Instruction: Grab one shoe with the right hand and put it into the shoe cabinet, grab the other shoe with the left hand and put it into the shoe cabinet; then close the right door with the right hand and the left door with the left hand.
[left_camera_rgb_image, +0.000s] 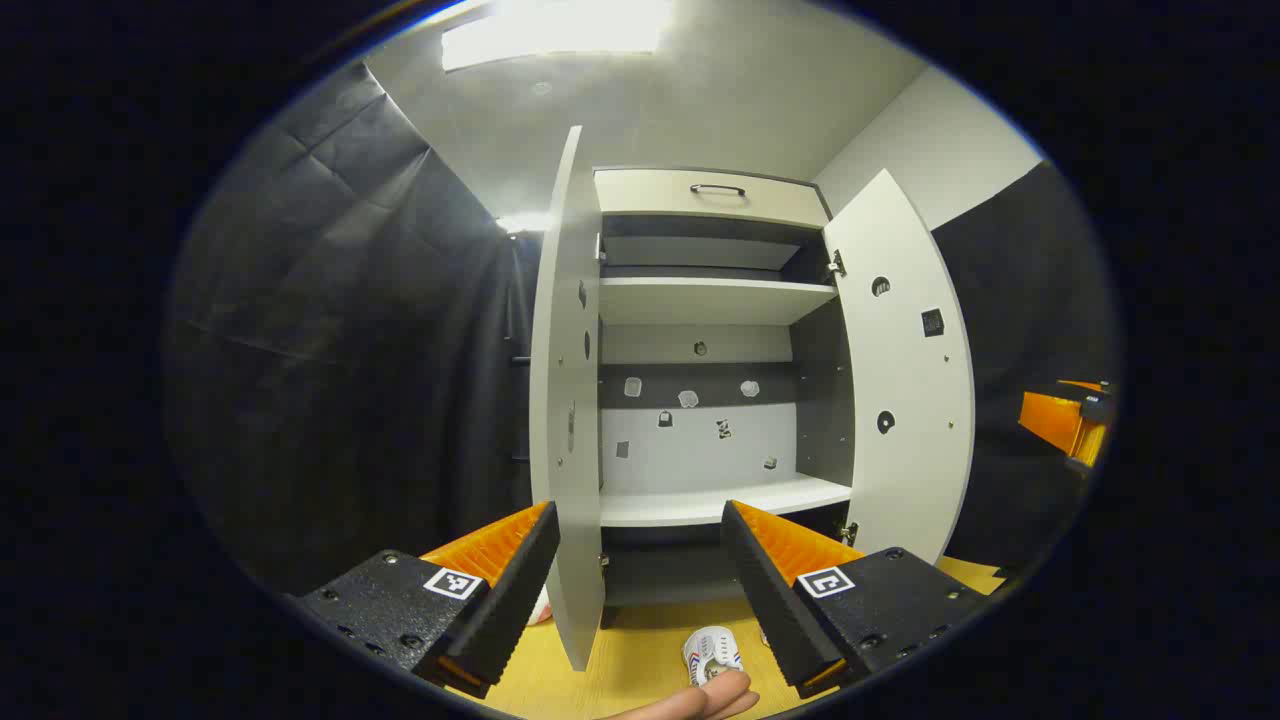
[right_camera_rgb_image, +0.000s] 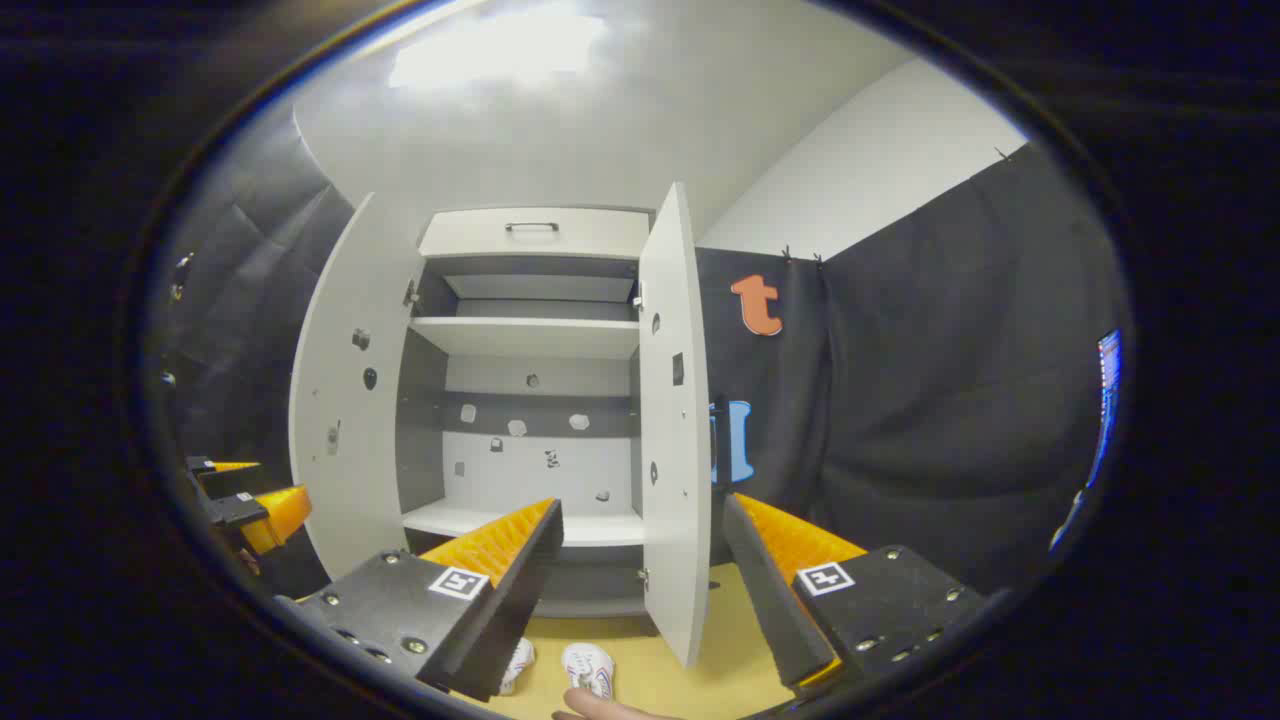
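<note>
A white shoe cabinet (left_camera_rgb_image: 710, 300) stands ahead with both doors swung wide and its shelves bare. My left gripper (left_camera_rgb_image: 640, 515) is open and holds nothing; the edge of the left door (left_camera_rgb_image: 565, 400) runs between its fingers. On the floor below lies a white shoe (left_camera_rgb_image: 712, 652), and a bit of the other shoe (left_camera_rgb_image: 540, 605) peeks out beside the left finger. My right gripper (right_camera_rgb_image: 642, 505) is also open and holds nothing, facing the edge of the right door (right_camera_rgb_image: 675, 420). Both shoes (right_camera_rgb_image: 588, 668) (right_camera_rgb_image: 518, 662) lie low on the floor before the cabinet (right_camera_rgb_image: 530, 335).
The floor (left_camera_rgb_image: 640, 660) is light wood. Black cloth walls close in on both sides. A closed drawer with a handle (left_camera_rgb_image: 716, 189) tops the cabinet. A person's fingertip (left_camera_rgb_image: 700, 700) shows at the bottom edge. The other gripper appears far off at the right (left_camera_rgb_image: 1065, 420) and left (right_camera_rgb_image: 250, 505).
</note>
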